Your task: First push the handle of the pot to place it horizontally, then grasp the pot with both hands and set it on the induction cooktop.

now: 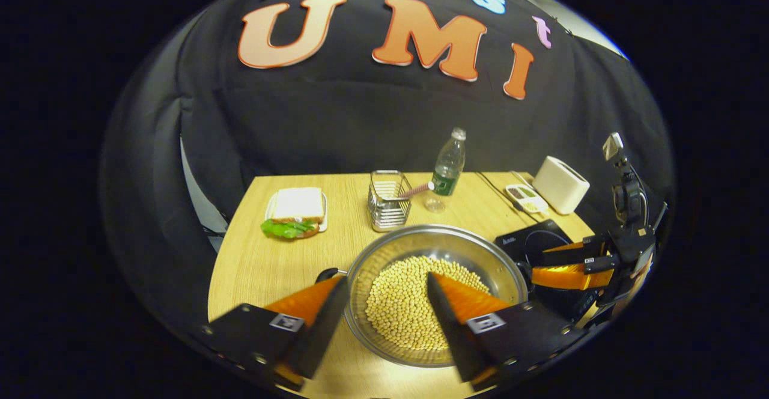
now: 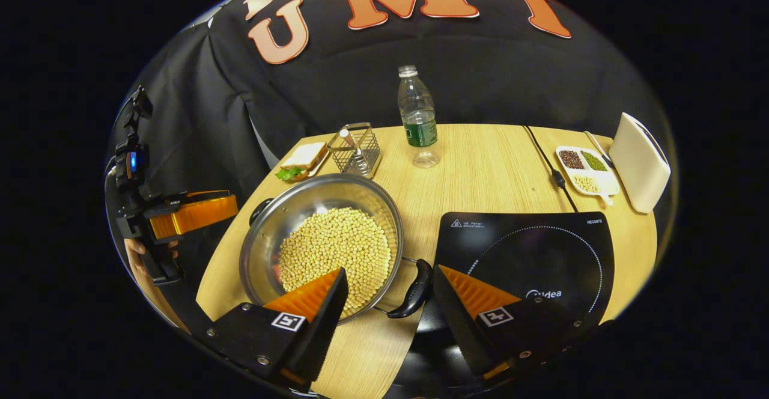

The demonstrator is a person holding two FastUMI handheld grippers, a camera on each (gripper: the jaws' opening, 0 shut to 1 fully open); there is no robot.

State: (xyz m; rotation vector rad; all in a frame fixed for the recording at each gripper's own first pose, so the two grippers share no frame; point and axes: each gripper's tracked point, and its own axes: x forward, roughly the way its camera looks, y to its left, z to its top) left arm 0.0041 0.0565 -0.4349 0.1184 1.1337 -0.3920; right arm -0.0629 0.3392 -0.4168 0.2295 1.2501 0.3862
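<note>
The pot [image 2: 324,243] sits on the wooden surface [image 2: 492,164], just beside the induction cooktop [image 2: 528,255], which lies at about 3 o'clock from it in the right gripper view. It is full of pale beans [image 2: 336,249].

The right hand-held gripper [image 2: 387,300] is spread wide, and the pot's near handle [image 2: 414,288] lies between its fingers at roughly 12 o'clock — one finger over the rim, the other over the cooktop's edge. That handle's long axis runs near upright in this view, along the rim, not across the gap. The far handle [image 2: 259,210] shows at the pot's 10 o'clock.

The left hand-held gripper [image 1: 387,300] is also wide open, straddling the pot's near rim with the left handle [image 1: 327,274] beside its left finger. Each gripper is nearest its own handle, so the lift looks to me close to ready; neither yet presses on anything.

Count: one pot, two handles, one cooktop, one bottle [image 2: 417,116], one wire basket [image 2: 355,149], one sandwich plate [image 2: 303,161], one divided tray [image 2: 586,170], one toaster [image 2: 640,161].
</note>
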